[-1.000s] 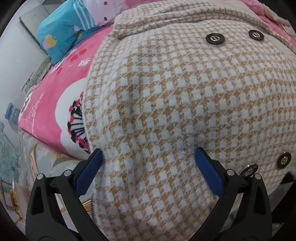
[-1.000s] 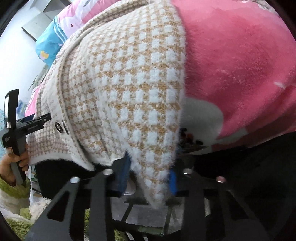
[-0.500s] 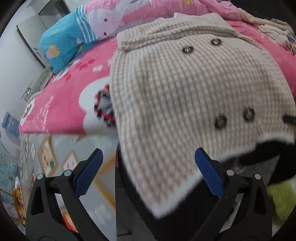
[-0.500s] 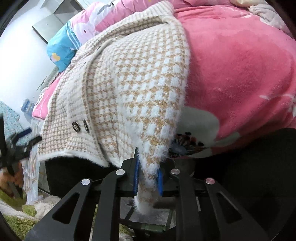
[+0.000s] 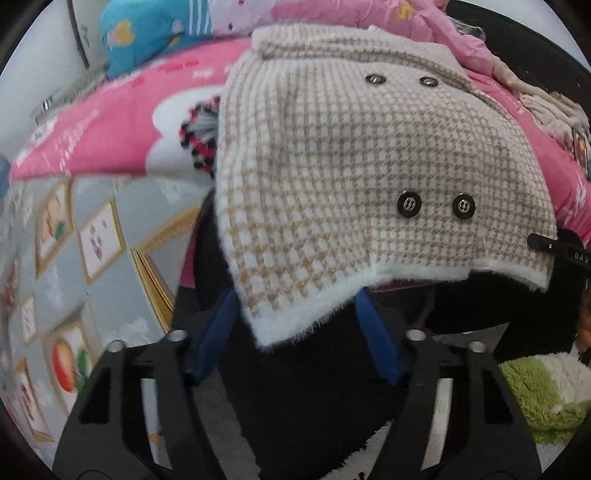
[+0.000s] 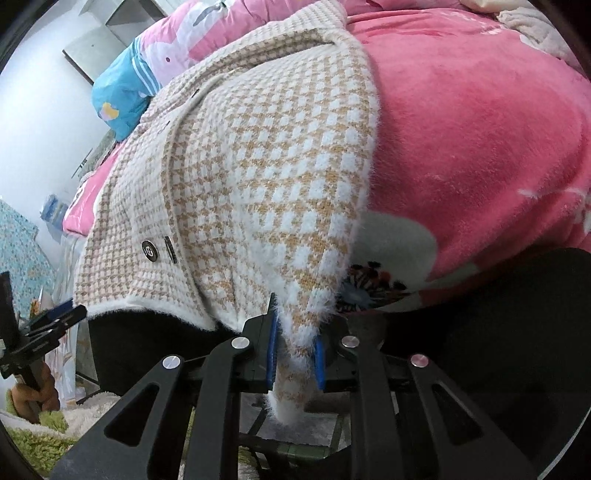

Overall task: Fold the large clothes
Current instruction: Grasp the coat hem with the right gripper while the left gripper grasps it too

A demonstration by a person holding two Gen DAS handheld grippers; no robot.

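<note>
Between the blue pads of the right gripper (image 6: 293, 356), set narrow, a fluffy white-edged corner of the houndstooth coat (image 6: 258, 177) is pinched and hangs down through them. From there the coat climbs toward 12 o'clock across the pink blanket (image 6: 472, 140), whose white cartoon patch shows at 3 o'clock of the pinched corner. At 9 o'clock the other gripper appears small, near the coat's hem. Seen from the left wrist, the left gripper (image 5: 295, 332) stands wide, its pads flanking the coat's (image 5: 362, 155) drooping lower corner without clamping it. Farther up, four dark buttons (image 5: 408, 204) dot the cloth. A blue pillow (image 5: 147, 33) lies at 11 o'clock.
</note>
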